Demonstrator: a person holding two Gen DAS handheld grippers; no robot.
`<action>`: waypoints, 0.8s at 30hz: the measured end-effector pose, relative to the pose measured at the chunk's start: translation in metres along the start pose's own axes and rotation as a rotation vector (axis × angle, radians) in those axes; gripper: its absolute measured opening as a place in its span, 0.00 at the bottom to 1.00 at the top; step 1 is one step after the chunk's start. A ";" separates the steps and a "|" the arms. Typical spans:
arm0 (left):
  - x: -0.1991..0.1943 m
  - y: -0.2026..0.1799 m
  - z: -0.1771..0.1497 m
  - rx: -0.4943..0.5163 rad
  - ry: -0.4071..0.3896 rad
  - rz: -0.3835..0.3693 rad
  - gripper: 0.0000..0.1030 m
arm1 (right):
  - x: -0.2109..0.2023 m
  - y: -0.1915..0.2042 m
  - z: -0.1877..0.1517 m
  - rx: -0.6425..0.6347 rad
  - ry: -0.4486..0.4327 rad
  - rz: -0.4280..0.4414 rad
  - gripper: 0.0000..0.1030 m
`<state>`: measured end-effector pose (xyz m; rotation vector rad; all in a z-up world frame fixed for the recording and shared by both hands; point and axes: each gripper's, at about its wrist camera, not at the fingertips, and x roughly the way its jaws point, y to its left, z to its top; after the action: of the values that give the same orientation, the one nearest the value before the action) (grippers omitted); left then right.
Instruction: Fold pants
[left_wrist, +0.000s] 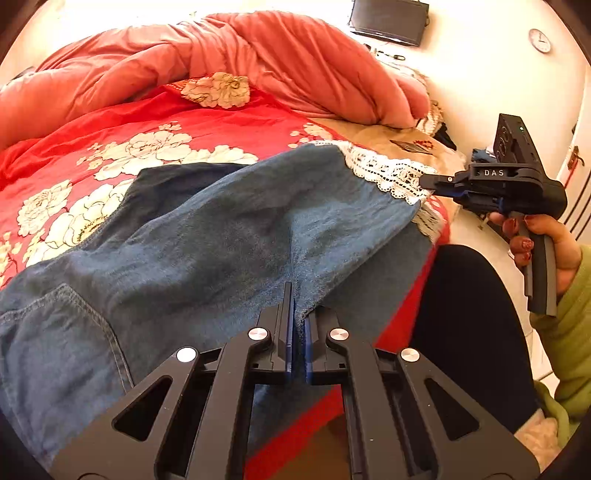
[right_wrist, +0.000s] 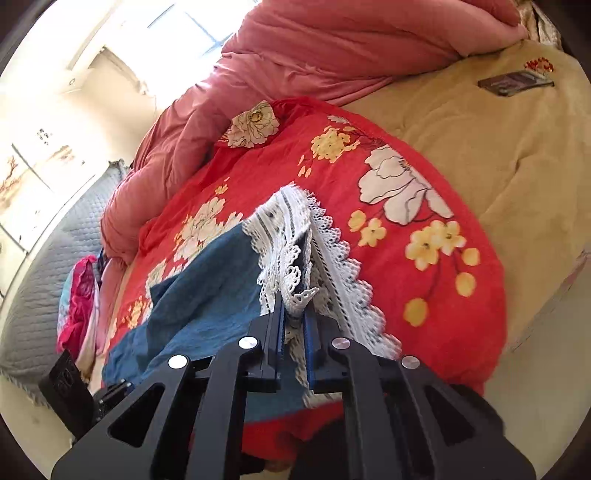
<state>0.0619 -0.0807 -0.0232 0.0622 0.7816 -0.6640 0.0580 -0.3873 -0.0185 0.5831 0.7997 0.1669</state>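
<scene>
Blue denim pants (left_wrist: 229, 236) with a white lace hem (left_wrist: 388, 173) lie across a red floral bedspread (left_wrist: 207, 125). My left gripper (left_wrist: 299, 306) is shut on the pants' near edge, fabric pinched between its blue pads. My right gripper (right_wrist: 295, 306) is shut on the lace hem (right_wrist: 295, 236) at the leg end; it shows in the left wrist view (left_wrist: 428, 182) at the right, held by a hand. The denim (right_wrist: 207, 288) hangs to the left of it in the right wrist view.
A pink duvet (left_wrist: 229, 55) is heaped at the far side of the bed. A tan blanket (right_wrist: 480, 147) covers the right part. The person's dark leg (left_wrist: 469, 332) stands at the bed's edge. A grey quilted headboard (right_wrist: 40, 295) is on the left.
</scene>
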 end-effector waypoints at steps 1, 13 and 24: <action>-0.003 -0.004 -0.003 0.008 0.002 -0.001 0.01 | -0.003 -0.001 -0.001 -0.006 0.002 -0.002 0.08; 0.006 -0.024 -0.020 0.084 0.064 0.067 0.02 | -0.007 -0.024 -0.025 -0.014 0.057 -0.033 0.08; 0.008 -0.021 -0.032 0.039 0.069 0.047 0.20 | -0.028 -0.014 -0.027 -0.116 0.013 -0.188 0.44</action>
<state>0.0336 -0.0924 -0.0476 0.1394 0.8313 -0.6349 0.0182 -0.3976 -0.0236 0.3951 0.8473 0.0439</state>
